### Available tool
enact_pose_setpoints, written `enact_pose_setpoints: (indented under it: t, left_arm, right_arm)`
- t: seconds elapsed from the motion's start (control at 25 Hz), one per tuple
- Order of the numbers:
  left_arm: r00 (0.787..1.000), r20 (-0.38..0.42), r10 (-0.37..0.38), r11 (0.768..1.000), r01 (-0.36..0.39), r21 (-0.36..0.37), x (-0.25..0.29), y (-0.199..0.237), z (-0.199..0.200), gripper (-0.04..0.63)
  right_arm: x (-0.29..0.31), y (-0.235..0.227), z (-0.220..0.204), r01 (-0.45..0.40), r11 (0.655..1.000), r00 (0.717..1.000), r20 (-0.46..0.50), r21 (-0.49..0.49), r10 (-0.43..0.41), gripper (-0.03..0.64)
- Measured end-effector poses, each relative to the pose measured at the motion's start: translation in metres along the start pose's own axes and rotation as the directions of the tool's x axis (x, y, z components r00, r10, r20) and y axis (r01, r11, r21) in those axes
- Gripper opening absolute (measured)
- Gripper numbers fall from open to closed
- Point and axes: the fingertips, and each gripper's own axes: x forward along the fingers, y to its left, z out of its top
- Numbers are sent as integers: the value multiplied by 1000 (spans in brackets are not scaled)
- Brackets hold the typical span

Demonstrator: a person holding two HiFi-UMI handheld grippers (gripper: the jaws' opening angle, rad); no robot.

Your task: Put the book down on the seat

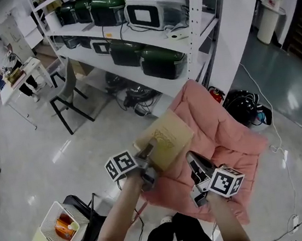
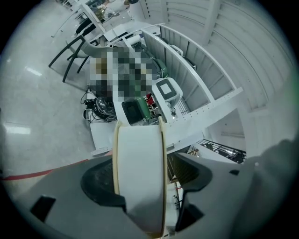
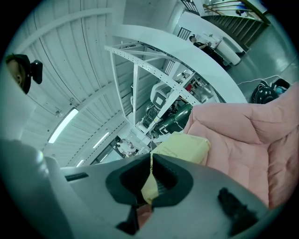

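Jaws of the left gripper (image 2: 145,168) are spread around the thick tan book (image 1: 165,138), its cover pinched by the right gripper (image 3: 150,161). Thinly held over the pink quilted seat (image 1: 226,129) edge, it could be dropped floorward.

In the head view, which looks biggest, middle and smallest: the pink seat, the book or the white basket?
1. pink seat: biggest by far.
2. book and white basket: nearly alike. The book looks slightly bigger, but it is nearer the camera, so I won't rank them.
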Motion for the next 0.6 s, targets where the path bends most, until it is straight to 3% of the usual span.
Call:
enact_pose_setpoints:
  t: [0.6]
  left_arm:
    - [1000, 24, 14, 997, -12, -71, -31, -4, -9, 327]
  right_arm:
    - [-14, 16, -5, -28, 1000, 1000, 11, 2, 28, 14]
